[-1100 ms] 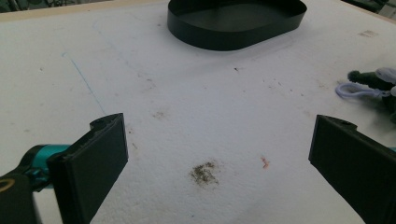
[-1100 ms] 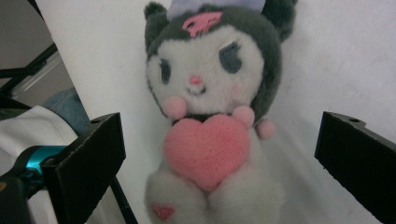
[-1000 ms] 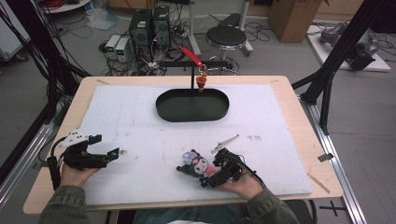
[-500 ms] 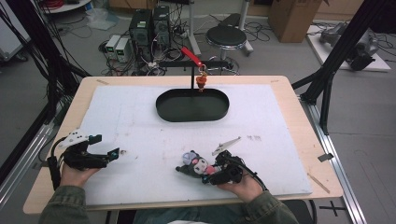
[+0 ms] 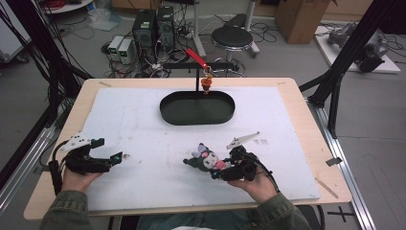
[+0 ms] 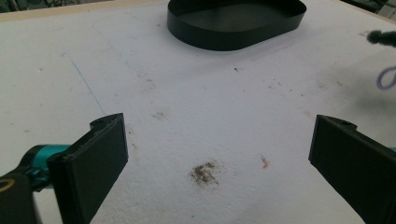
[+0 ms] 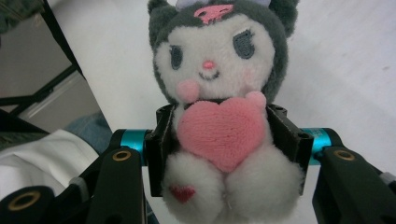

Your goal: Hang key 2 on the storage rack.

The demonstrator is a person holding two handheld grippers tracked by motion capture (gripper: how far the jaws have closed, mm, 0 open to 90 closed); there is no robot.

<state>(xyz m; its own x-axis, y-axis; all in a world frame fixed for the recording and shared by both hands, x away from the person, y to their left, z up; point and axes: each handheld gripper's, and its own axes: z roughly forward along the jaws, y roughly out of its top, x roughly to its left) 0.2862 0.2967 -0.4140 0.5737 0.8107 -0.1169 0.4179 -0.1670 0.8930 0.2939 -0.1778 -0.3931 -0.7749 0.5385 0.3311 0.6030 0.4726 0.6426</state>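
**A:** Going left to right: why's the left gripper (image 5: 116,157) just parked on the white mat (image 5: 143,124), jaws spread wide with nothing in them?

**B:** Probably idle, keeping clear. The right gripper (image 7: 219,140) does the work: its jaws have just been closing and now pinch the plush toy (image 7: 219,116) around the waist, low near the front edge. Guessing it's headed for the black tray (image 5: 197,108).

My right gripper's (image 7: 222,140) pads cover both flanks of the plush toy (image 7: 219,84), and the bottom edge of its view cuts off the toy's feet while the top edge clips its ears. In my left gripper view the frame crops the black tray's (image 6: 233,35) far rim.
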